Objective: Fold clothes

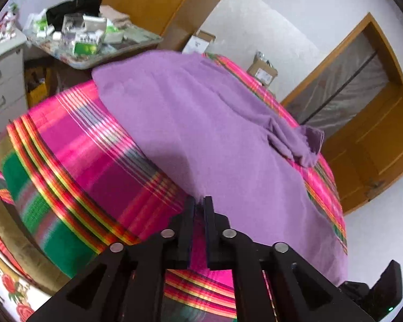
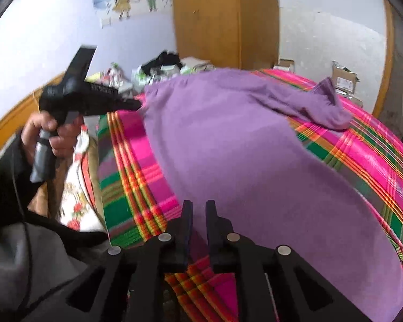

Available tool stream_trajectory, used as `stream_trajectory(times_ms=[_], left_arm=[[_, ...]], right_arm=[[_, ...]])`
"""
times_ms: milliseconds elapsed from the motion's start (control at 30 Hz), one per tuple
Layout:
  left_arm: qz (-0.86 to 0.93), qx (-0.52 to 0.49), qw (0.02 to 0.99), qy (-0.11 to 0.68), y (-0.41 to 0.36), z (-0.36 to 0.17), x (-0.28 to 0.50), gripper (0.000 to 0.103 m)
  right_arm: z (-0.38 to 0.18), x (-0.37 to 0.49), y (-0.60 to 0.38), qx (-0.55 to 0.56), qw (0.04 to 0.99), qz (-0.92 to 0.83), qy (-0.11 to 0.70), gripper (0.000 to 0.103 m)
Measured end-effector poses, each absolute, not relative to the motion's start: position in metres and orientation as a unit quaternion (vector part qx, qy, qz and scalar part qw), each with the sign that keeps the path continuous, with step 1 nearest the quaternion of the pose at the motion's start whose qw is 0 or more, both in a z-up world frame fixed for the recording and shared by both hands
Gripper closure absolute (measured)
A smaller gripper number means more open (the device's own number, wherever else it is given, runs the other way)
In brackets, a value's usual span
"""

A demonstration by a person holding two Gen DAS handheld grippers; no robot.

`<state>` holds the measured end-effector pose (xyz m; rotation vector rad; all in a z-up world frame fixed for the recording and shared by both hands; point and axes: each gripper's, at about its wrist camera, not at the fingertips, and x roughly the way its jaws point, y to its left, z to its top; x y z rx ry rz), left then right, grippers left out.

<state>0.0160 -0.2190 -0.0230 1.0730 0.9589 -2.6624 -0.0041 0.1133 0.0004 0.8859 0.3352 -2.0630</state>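
Black left gripper [image 1: 200, 205] fills the foreground, jaws nearly shut w/ a thin gap, seemingly nipping the purple cloth [image 1: 201, 123] edge; can't tell how firmly. Right gripper [image 2: 198, 209] stands slightly open, holding nothing. Risk: edge may slip free, spoiling the fold. Cloth lies mostly flat on the striped bedspread [image 1: 75, 161], one corner bunched at far right.
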Motion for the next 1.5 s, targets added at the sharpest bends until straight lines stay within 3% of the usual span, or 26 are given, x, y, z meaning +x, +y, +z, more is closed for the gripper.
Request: stream_trajectory(times_ms=[67,167,500,900,933,1067,1500], left_arm=[[-0.887,0.336,0.086,0.306,-0.23,-0.016,0.017,0.091],[-0.892,0.315,0.124,0.301,-0.25,-0.011,0.014,0.074],[-0.877,0.341,0.218,0.26,-0.315,-0.036,-0.031,0.074],[-0.882,0.334,0.198,0.267,-0.336,-0.038,-0.065,0.068],[-0.882,0.332,0.196,0.27,-0.336,-0.038,-0.065,0.068],[-0.886,0.329,0.203,0.258,-0.334,-0.034,-0.063,0.092],[-0.881,0.331,0.255,0.223,-0.341,-0.018,-0.03,0.094]], right_arm=[[0.005,-0.009,0.118,0.351,0.418,-0.83,0.116,0.092],[0.003,-0.018,0.119,0.358,0.407,-0.834,0.104,0.091],[-0.002,-0.034,0.115,0.368,0.397,-0.835,0.097,0.09],[-0.005,-0.047,0.1,0.372,0.398,-0.832,0.104,0.089],[-0.005,-0.047,0.1,0.372,0.397,-0.833,0.104,0.089],[-0.004,-0.049,0.098,0.374,0.391,-0.834,0.105,0.089],[-0.002,-0.047,0.098,0.375,0.374,-0.841,0.108,0.089]])
